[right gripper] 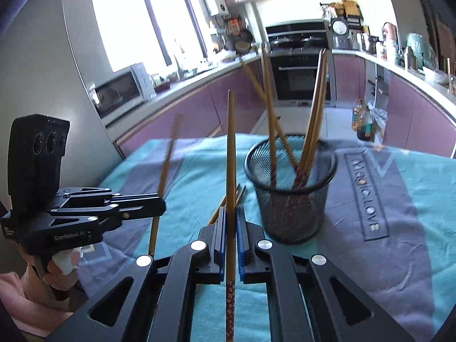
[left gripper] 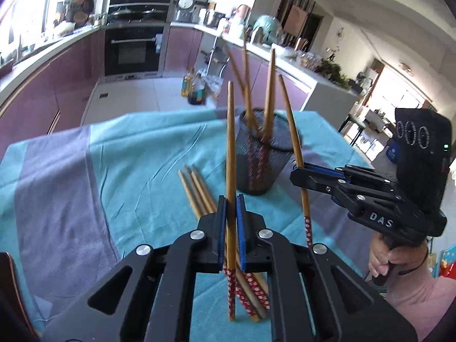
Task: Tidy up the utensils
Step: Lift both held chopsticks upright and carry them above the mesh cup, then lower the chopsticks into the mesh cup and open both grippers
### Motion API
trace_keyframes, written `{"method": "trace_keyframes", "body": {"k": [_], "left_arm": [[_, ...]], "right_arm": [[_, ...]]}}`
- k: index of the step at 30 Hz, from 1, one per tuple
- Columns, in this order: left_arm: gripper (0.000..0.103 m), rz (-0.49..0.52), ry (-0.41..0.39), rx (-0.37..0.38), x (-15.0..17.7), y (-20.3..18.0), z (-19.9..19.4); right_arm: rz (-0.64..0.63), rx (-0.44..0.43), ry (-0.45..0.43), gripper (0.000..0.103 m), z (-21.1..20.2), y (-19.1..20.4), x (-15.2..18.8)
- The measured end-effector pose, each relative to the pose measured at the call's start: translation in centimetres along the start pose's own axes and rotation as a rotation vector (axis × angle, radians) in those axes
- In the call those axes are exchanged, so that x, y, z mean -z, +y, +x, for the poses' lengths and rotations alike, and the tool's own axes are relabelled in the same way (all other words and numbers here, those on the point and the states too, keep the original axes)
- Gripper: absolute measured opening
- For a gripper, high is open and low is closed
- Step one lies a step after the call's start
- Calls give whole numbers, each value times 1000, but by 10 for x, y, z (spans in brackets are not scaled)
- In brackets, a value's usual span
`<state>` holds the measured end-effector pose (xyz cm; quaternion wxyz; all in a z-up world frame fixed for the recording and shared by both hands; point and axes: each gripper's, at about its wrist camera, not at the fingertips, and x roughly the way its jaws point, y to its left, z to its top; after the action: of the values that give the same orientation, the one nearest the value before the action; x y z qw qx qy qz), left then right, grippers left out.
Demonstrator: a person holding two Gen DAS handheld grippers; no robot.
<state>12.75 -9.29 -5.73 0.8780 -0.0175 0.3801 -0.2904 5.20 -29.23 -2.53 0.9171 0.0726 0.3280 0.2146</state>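
My left gripper (left gripper: 230,206) is shut on a wooden chopstick (left gripper: 230,142) that stands almost upright, its red patterned end hanging below the jaws. My right gripper (right gripper: 230,213) is shut on another chopstick (right gripper: 230,148), also upright. Each gripper shows in the other's view: the right gripper (left gripper: 295,174) at the right, the left gripper (right gripper: 162,208) at the left. A black mesh cup (left gripper: 262,165) (right gripper: 290,193) stands on the cloth ahead of both, with several chopsticks leaning in it. Three loose chopsticks (left gripper: 196,192) (right gripper: 218,212) lie on the cloth beneath the grippers.
A teal and grey cloth (left gripper: 128,156) (right gripper: 399,228) covers the table. A person's hand (left gripper: 379,262) holds the right gripper's handle. Beyond the table's far edge are bottles on the floor (left gripper: 195,88), an oven (left gripper: 132,51) and purple kitchen cabinets.
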Motion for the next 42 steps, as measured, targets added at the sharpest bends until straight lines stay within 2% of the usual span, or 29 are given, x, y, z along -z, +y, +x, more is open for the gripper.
{"method": "trace_keyframes", "body": {"k": [10,23,31,38,42], "left_arm": [[7,12,-66,54,-23,-8,-24],[7,9,-175,123,-75,-27,-44],[7,59,-245,112,-112,-51,-58],[7,97,-189,65,-124,-66,-40],[7,112,-142,44,-123,-74,-26]], "right_arm": [[-13,14,-94,6,-20,-7,-19],[3,56,-220,6,-25,-22,-63],[-1,86,-295,6,-23,-28,-88],[5,131,-320,6,-9,-35,-97],[8,158,-299,6,5,-40,-95]]}}
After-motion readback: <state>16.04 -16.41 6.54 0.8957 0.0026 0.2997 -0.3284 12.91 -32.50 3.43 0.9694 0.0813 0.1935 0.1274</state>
